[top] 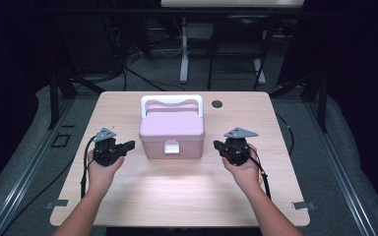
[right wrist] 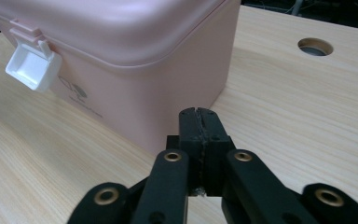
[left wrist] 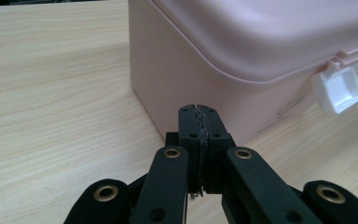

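Pink box [top: 172, 130] sits mid-counter [top: 177, 196], lid down, white latch [top: 172, 146] facing you. Your left gripper [top: 128, 145] and right gripper [top: 218, 145] flank it, jaws closed, holding nothing.

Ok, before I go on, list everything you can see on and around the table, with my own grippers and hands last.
Box: 1, pink, lid down, middle of the table between the two grippers.
Handle: 1, white, on the box's lid toward the far side.
Latch: 1, white, on the box's near face, flipped outward.
Table: 1, light wood, under the box.
Cable hole: 1, dark, round, in the tabletop right of the handle.
Second table's legs: white, on the grey floor beyond.
Left gripper: 1, black, jaws shut, empty, at the box's left corner.
Right gripper: 1, black, jaws shut, empty, at the box's right corner.
Hands: 2, one on each gripper.
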The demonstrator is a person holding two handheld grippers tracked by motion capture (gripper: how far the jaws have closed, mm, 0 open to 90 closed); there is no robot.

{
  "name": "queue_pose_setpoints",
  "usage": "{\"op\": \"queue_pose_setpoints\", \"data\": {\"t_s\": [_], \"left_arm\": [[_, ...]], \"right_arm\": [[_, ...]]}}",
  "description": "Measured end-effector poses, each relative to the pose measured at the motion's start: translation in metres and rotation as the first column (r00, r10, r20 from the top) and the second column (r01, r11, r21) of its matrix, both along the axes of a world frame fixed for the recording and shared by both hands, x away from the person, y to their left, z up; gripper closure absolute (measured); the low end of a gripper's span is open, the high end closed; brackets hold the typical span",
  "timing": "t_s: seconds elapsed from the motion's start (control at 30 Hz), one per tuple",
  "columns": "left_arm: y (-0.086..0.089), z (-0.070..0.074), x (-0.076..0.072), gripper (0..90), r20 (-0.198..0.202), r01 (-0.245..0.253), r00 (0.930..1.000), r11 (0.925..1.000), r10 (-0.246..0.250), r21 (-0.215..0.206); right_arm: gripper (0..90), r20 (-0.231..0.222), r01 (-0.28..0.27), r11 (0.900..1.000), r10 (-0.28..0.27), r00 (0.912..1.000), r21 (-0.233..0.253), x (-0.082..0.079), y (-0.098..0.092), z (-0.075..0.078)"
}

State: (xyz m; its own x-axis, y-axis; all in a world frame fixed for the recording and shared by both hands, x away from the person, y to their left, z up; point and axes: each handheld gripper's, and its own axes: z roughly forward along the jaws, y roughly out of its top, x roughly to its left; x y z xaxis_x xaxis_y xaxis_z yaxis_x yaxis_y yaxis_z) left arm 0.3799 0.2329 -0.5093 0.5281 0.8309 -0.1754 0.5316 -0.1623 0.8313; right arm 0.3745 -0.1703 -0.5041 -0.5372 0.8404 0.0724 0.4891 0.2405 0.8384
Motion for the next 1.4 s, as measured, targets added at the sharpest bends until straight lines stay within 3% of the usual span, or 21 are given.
{"op": "queue_pose_setpoints", "data": {"t_s": [0.23, 0.4, 0.5, 0.77, 0.87, 0.93, 1.03, 1.4], "left_arm": [[-0.001, -0.007, 0.011, 89.7, -0.006, -0.013, 0.9999, 0.9995, 0.012, -0.029], [-0.003, -0.011, 0.016, 89.7, -0.013, -0.013, 0.9998, 0.9994, 0.013, -0.033], [-0.004, -0.013, 0.018, 89.7, -0.016, -0.019, 0.9997, 0.9996, 0.018, -0.021], [-0.012, -0.011, 0.022, 89.6, -0.015, -0.035, 0.9993, 0.998, 0.036, 0.053], [-0.018, -0.008, 0.024, 89.6, -0.013, -0.027, 0.9995, 0.9989, 0.028, 0.038], [-0.019, -0.007, 0.025, 89.7, -0.009, -0.037, 0.9992, 0.9981, 0.038, 0.05], [-0.016, -0.007, 0.027, 89.7, -0.021, -0.03, 0.9993, 0.9994, 0.03, 0.019], [-0.021, -0.008, 0.026, 89.7, -0.01, -0.016, 0.9998, 0.9996, 0.016, 0.021]], "right_arm": [[90.0, -0.001, 0.002, 0.999, -0.002, 1.0, -0.035, 0.007, 0.013, -0.006], [90.0, -0.005, -0.016, 1.0, 0.015, 0.9999, -0.016, 0.013, 0.021, -0.011], [90.0, 0.009, 0.006, 0.999, -0.006, 0.9999, -0.036, 0.013, 0.023, -0.013], [90.0, 0.008, 0.042, 0.999, -0.042, 0.9991, -0.001, 0.02, 0.022, -0.017], [90.0, 0.005, 0.049, 0.999, -0.049, 0.9988, 0.001, 0.023, 0.024, -0.019], [90.0, 0.005, 0.058, 0.998, -0.058, 0.9983, -0.002, 0.025, 0.025, -0.02], [90.0, 0.009, 0.073, 0.997, -0.073, 0.9973, 0.007, 0.027, 0.026, -0.021], [89.7, 0.011, 0.085, 0.996, -0.085, 0.9963, 0.003, 0.031, 0.028, -0.023]]}}
